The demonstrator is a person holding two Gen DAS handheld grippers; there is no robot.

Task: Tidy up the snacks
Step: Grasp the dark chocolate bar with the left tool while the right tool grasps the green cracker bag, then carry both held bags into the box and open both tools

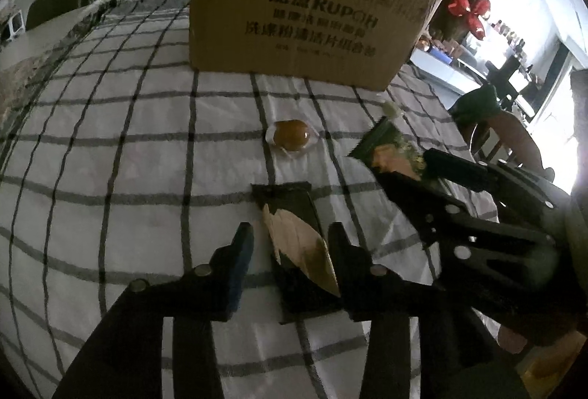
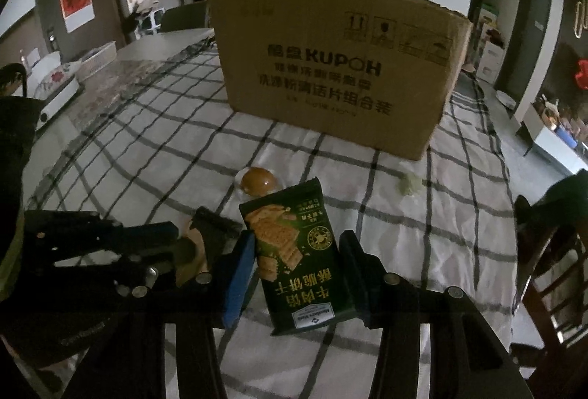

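Snack packets on a checked tablecloth [image 2: 459,215]: left gripper [image 1: 290,244] stands partly open around a dark packet [image 1: 294,211] lying flat; right gripper [image 2: 297,252] holds a green cracker packet [image 2: 294,244]; wrapped egg [image 2: 257,180] near centre; cardboard box [image 2: 330,68] far.

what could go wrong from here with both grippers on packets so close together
The right gripper holds the green cracker packet near its lower end, so it may tilt or slip. The left gripper, open around the dark packet, sits close beside it; they might bump. The wrapped egg ahead could get knocked.
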